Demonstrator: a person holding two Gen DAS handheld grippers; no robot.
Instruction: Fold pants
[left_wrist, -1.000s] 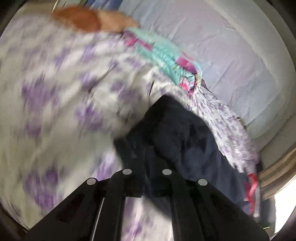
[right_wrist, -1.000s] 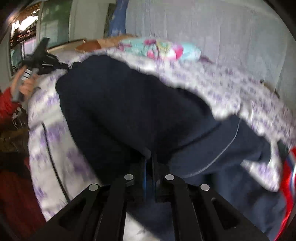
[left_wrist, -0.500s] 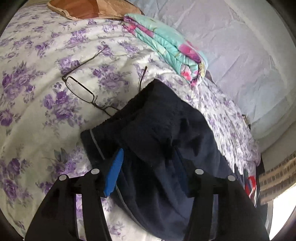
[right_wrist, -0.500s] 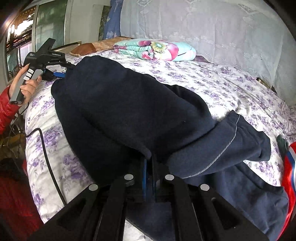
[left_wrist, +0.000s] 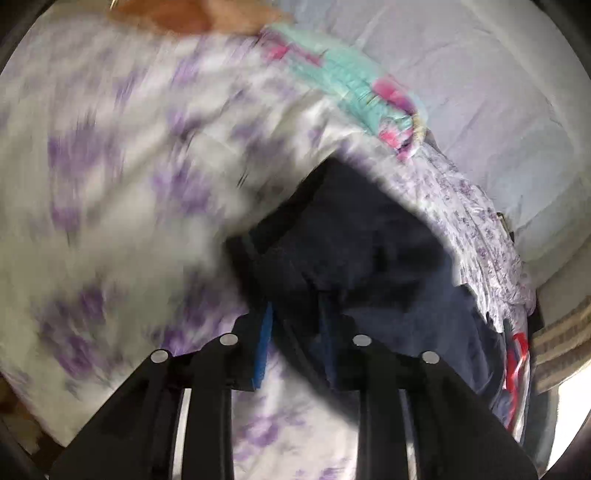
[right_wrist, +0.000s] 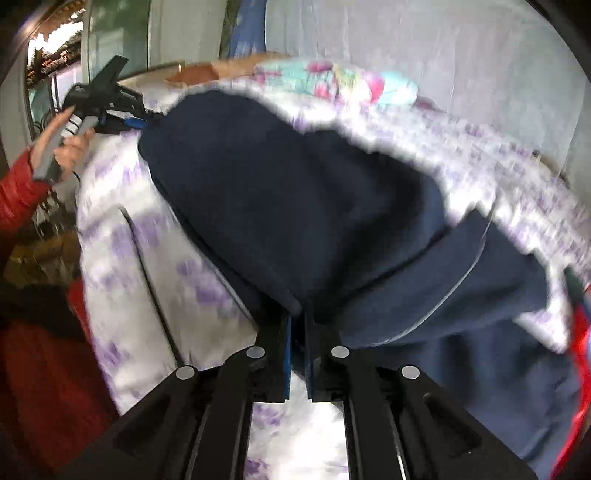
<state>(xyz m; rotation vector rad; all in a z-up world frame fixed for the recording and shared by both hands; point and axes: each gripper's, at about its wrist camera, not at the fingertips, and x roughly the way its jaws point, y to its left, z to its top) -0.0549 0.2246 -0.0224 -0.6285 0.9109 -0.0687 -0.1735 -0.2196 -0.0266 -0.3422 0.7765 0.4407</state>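
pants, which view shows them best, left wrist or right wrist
The right wrist view: the dark navy pants fill its centre, folded over on the floral bedsheet. The left wrist view shows only one blurred end of the pants, with cloth between its hand-held gripper's blue pads.

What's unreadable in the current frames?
- Left wrist view: the floral bedspread is smeared by motion blur, so small things lying on it cannot be made out.
- Left claw: its jaws have just been closing with the dark pants between them; blur hides whether the pads press.
- Right wrist view: the pants run out of frame at the lower right edge.
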